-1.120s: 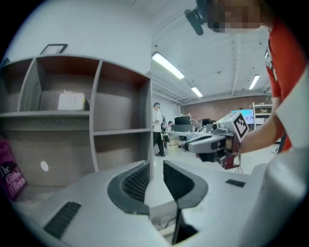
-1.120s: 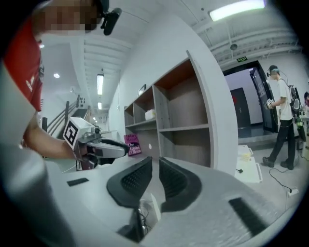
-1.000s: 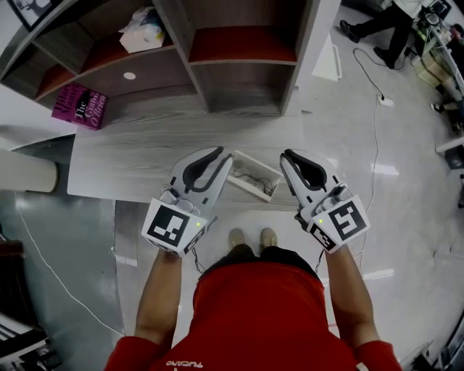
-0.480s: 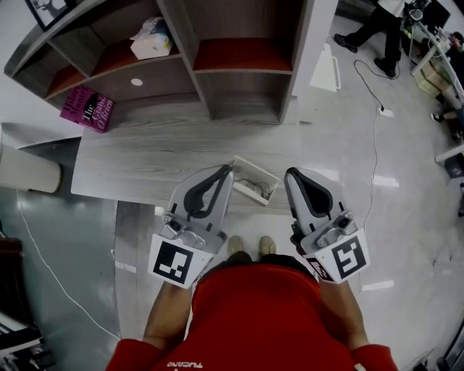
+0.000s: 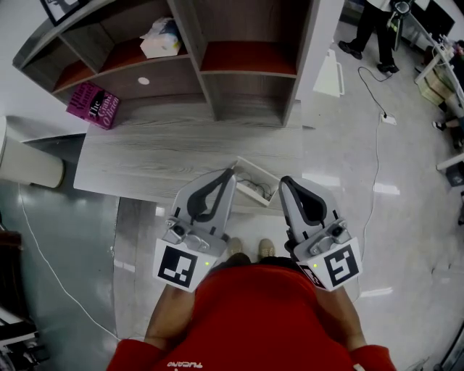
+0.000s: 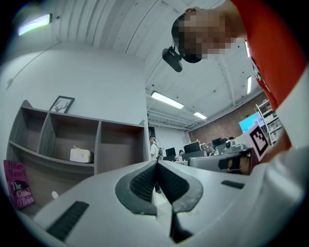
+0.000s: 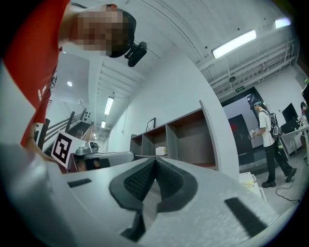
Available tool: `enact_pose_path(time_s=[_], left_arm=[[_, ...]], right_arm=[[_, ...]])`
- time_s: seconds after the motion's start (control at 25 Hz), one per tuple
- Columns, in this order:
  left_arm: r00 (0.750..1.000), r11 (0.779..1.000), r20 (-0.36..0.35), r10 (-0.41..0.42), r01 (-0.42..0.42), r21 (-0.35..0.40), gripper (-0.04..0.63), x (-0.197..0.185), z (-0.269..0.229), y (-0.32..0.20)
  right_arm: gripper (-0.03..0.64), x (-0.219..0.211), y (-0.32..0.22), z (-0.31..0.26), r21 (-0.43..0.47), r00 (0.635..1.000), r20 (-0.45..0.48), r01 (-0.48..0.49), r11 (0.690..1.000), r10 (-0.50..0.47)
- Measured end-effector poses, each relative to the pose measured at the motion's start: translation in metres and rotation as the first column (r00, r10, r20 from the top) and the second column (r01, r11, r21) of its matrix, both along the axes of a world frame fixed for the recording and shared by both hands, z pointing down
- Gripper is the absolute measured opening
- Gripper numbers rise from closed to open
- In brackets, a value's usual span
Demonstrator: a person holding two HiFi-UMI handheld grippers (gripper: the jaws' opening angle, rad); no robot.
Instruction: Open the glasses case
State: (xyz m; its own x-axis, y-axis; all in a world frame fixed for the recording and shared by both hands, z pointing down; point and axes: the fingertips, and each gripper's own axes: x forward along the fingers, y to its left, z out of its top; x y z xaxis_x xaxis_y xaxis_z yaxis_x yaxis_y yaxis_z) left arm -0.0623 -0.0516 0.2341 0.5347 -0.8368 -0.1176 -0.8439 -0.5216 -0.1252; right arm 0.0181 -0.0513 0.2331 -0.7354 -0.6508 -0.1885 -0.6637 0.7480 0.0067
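Note:
The glasses case (image 5: 255,181) is a white box lying open at the front edge of the grey wooden table (image 5: 145,156), with glasses showing inside it. My left gripper (image 5: 230,173) hangs just left of the case and my right gripper (image 5: 283,180) just right of it, both raised above the table edge and close to my body. Neither touches the case. In the left gripper view the left gripper (image 6: 157,164) has its ribbed pads pressed together with nothing between them. The right gripper (image 7: 155,161) looks the same in its own view: shut and empty.
A grey shelf unit (image 5: 239,80) stands at the table's back, with a tissue box (image 5: 161,40) on one shelf. A pink book (image 5: 94,105) lies at the far left. A white cylinder (image 5: 29,163) stands left of the table. A person (image 5: 373,22) and cables are at the far right.
Both grippers have drawn back from the case toward my body and risen. The left jaws have closed fully. The case lies where it was.

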Motion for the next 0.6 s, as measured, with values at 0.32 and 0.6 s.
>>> enact_pose_path(time_s=[0.32,0.6], left_arm=[[1.000,1.000,0.000,-0.009,0.009,0.000,0.008,-0.0054,-0.0002,0.0009],[1.000,1.000,0.001,-0.006,0.006,-0.008,0.008,-0.0062,0.0031,-0.0018]], right_arm=[[0.003,-0.0003,-0.0010,0.0031,-0.006,1.000,-0.004,0.001,1.000,-0.001],[0.003,0.0012,-0.0038,0.0056,-0.014,1.000,-0.010,-0.002,1.000,0.002]])
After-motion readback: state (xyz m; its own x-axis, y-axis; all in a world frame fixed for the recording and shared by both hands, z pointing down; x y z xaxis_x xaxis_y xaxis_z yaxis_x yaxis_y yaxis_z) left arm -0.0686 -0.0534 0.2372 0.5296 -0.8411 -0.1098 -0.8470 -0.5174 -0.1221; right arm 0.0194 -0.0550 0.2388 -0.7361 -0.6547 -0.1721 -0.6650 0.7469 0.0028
